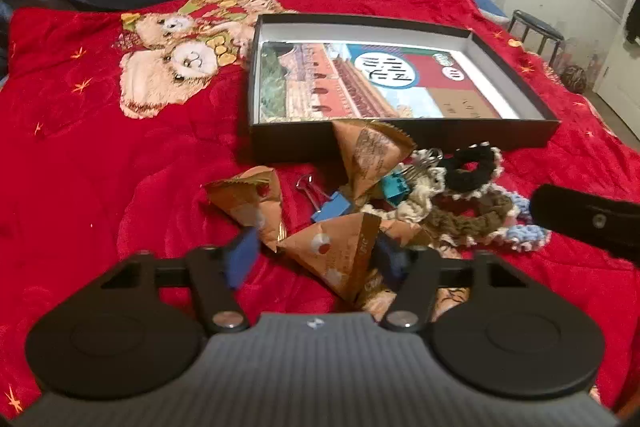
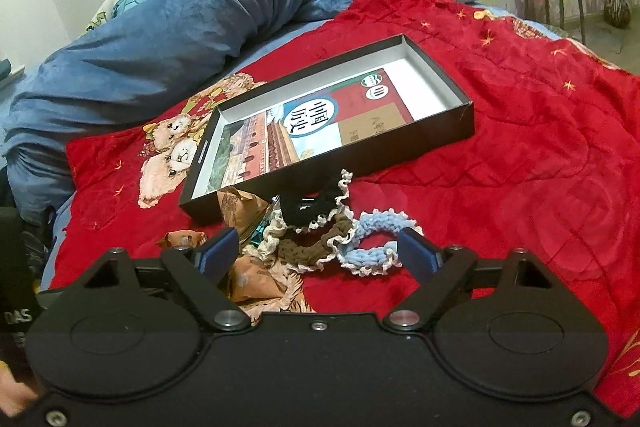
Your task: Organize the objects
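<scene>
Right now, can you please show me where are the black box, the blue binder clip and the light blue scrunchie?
black box (image 1: 404, 138): left wrist view, on its near outer wall.
blue binder clip (image 1: 331, 207): left wrist view, on its blue body.
light blue scrunchie (image 2: 380, 219): right wrist view, on its upper ruffled loop.

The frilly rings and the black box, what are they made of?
The frilly rings look like crocheted yarn, soft and matte: you can see loopy stitches and ruffled pale edges. The black box looks like stiff cardboard, matte outside, with thin straight walls and a pale lining.

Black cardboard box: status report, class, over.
Left tongs, right tongs open, empty. Black cardboard box holds only a card. Brown paper packets and crochet scrunchies piled outside.
</scene>
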The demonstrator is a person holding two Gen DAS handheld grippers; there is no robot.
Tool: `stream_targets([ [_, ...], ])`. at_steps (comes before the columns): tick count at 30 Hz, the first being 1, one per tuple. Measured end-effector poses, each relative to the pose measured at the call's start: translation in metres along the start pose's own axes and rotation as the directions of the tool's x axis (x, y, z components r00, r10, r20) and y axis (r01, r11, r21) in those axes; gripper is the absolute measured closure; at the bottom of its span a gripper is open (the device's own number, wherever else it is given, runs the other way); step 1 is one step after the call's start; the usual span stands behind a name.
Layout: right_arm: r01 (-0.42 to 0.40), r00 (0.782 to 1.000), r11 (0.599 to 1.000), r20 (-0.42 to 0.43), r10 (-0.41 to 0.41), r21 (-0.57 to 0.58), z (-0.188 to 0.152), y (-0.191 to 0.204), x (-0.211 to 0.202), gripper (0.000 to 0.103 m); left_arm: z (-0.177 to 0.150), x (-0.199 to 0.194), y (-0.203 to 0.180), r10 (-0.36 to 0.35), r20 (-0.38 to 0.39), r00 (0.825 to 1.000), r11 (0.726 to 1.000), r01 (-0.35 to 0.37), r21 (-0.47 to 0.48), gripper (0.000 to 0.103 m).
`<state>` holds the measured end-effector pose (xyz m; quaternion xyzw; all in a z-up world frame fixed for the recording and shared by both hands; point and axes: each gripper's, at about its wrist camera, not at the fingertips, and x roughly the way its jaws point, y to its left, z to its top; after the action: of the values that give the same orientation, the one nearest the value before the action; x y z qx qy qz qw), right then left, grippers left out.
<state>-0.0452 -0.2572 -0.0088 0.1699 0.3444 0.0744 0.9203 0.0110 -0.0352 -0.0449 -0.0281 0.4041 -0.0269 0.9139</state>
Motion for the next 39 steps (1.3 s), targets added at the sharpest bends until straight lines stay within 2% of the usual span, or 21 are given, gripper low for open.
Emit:
stream_targets([
  [1, -0.004, 1.000, 1.000, -0.003, 0.004, 0.006, 0.000, -0.001, 0.001, 0.017, 0.000, 0.003, 0.000, -0.003, -0.010, 1.000, 1.000, 0.003, -0.005, 0.041],
  [5, -0.021, 1.000, 1.000, -0.010, 0.021, 0.016, -0.001, -0.002, 0.002, 0.018, -0.004, 0.011, -0.004, 0.023, -0.017, 1.000, 1.000, -0.022, 0.012, 0.042],
  [7, -0.027, 1.000, 1.000, -0.010, 0.027, 0.013, -0.001, -0.002, 0.001, 0.018, -0.007, 0.012, -0.010, 0.050, -0.009, 0.999, 0.997, -0.050, 0.054, 0.053],
  [13, -0.067, 0.997, 0.998, -0.032, 0.067, 0.014, -0.003, 0.001, 0.007, 0.019, -0.009, 0.009, -0.015, 0.069, 0.010, 0.998, 0.994, -0.070, 0.080, 0.056],
  [22, -0.141, 0.989, 0.990, -0.049, 0.141, -0.004, -0.005, 0.013, 0.016, 0.024, -0.015, -0.022, -0.005, 0.121, -0.001, 0.993, 0.992, -0.121, 0.026, 0.056],
  [25, -0.151, 0.987, 0.988, -0.061, 0.151, 0.008, -0.008, 0.018, 0.025, 0.025, -0.019, -0.031, 0.006, 0.156, -0.016, 0.988, 0.987, -0.157, -0.030, 0.056],
  [28, -0.153, 0.984, 0.987, -0.094, 0.149, -0.039, -0.012, 0.028, 0.034, 0.029, -0.021, -0.033, 0.017, 0.160, -0.040, 0.986, 0.983, -0.163, -0.088, 0.056],
  [34, -0.136, 0.979, 0.988, -0.162, 0.123, -0.072, -0.017, 0.044, 0.063, 0.037, -0.020, -0.026, 0.018, 0.169, -0.053, 0.984, 0.980, -0.173, -0.094, 0.055],
  [37, -0.057, 0.977, 0.996, -0.209, 0.043, -0.065, -0.021, 0.047, 0.083, 0.040, -0.020, -0.022, 0.016, 0.177, -0.060, 0.982, 0.979, -0.182, -0.092, 0.055],
  [39, -0.044, 0.980, 0.995, -0.198, 0.024, -0.093, -0.024, 0.053, 0.086, 0.040, -0.020, -0.019, 0.015, 0.184, -0.060, 0.981, 0.978, -0.188, -0.087, 0.055],
])
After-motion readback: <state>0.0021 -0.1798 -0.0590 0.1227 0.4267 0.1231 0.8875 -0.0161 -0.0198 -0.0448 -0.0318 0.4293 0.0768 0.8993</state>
